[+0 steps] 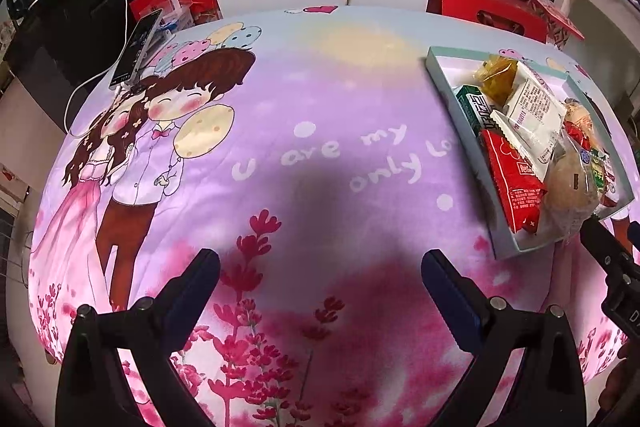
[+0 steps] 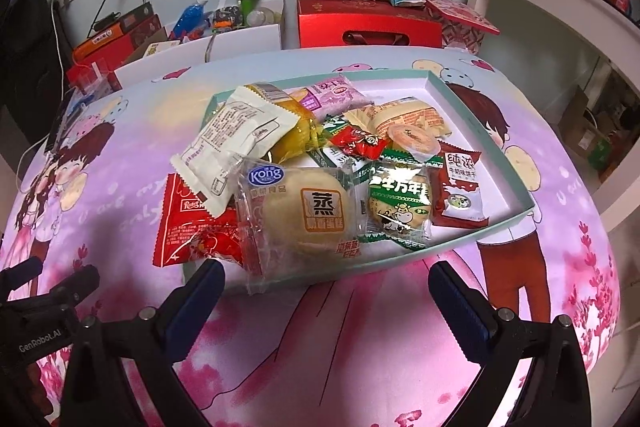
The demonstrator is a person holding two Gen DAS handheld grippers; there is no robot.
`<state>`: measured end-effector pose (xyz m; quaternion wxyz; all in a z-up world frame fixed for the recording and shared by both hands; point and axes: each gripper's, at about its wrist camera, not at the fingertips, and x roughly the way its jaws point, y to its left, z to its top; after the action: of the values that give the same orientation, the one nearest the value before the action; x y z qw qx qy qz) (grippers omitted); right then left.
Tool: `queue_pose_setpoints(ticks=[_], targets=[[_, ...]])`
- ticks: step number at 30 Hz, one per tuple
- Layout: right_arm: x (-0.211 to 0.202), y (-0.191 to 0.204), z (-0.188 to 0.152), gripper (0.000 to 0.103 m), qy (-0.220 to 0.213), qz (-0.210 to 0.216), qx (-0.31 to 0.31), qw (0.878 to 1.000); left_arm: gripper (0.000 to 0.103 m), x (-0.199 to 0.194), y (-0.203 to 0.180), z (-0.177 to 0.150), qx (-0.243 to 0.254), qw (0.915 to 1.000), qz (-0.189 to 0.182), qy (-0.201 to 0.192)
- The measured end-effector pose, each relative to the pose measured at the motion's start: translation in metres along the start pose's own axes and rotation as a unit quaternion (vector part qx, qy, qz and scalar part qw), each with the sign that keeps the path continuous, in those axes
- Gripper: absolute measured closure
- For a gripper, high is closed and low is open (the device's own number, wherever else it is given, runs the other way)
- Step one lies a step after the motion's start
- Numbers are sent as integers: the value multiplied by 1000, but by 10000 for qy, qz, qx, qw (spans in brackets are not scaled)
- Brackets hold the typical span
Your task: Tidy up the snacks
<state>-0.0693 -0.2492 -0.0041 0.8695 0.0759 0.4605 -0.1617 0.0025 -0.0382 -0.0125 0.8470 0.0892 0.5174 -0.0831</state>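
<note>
So, notes from that frame:
tray: we saw a shallow teal-rimmed tray [image 2: 480, 115] on the printed cloth [image 2: 360, 327], long axis running from its near-left corner to the far right in the right wrist view; far-right part was bare.
snacks: all of them sat piled in the tray's left and middle; none lay loose on the cloth that we could see.
cake [image 2: 304, 215]: clear wrapper, soft and crushable; it pointed out over the near rim. We'd have taken it by the crimped wrapper end, not the body.
red pack [image 2: 192, 231]: light, crinkly, slippery film; long axis roughly toward the camera, lower end hanging past the tray's left corner. Take by the sealed edge.
white pack [image 2: 232, 147]: lay tilted on the pile, long axis near-left to far-right; serrated end free for a pinch.
green biscuit [image 2: 400, 205]: brittle inside, we judged; light squeeze only.
left gripper [image 1: 320, 267]: fingers spread, nothing between them, over bare cloth, tray off to its right.
right gripper [image 2: 324, 283]: fingers spread, holding nothing, just short of the near rim, cake straight ahead.
stage: snacks in the tray fit a finished job or a pile awaiting sorting; we couldn't tell which.
</note>
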Motion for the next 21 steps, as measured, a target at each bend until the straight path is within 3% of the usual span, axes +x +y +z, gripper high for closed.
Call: queue_pose_setpoints(ticks=[21], targets=[[-2, 2, 0, 0, -67, -87, -95, 9999, 2, 2, 1, 0, -6, 10000, -30, 52]])
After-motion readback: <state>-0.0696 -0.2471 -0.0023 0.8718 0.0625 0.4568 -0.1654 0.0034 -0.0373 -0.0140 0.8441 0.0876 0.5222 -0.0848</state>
